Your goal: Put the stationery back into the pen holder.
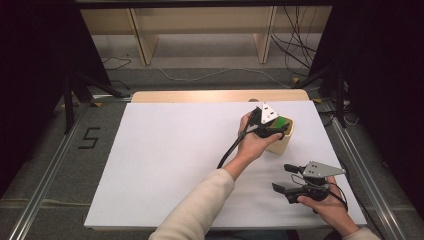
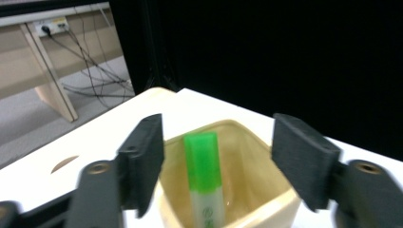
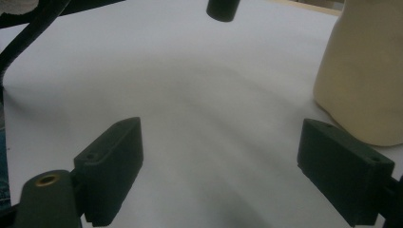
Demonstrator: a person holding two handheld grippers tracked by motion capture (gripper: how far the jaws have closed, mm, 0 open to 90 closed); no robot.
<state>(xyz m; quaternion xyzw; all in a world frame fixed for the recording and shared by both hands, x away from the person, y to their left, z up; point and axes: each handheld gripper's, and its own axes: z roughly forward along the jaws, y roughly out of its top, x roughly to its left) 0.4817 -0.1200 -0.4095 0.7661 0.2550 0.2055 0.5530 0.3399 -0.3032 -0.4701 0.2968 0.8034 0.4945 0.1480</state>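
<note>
cream cup (image 2: 266, 199) holds green marker (image 2: 203, 175) under spread left gripper (image 2: 216, 161); right gripper (image 3: 233, 175) spread nearby.

Cup with a green marker inside

A cream, square-mouthed cup (image 1: 281, 142) stands upright on the white table (image 1: 165, 160), right of centre in the high view. 1 marker (image 2: 204, 183) stands in it, leaning a little, its bright green cap up and its white barrel running down into the cup; the printing on the barrel is too blurred to read. In the left gripper view the cup (image 2: 266, 209) sits at bottom centre, and in the right gripper view its plain wall (image 3: 366, 71) fills the upper right.
</note>
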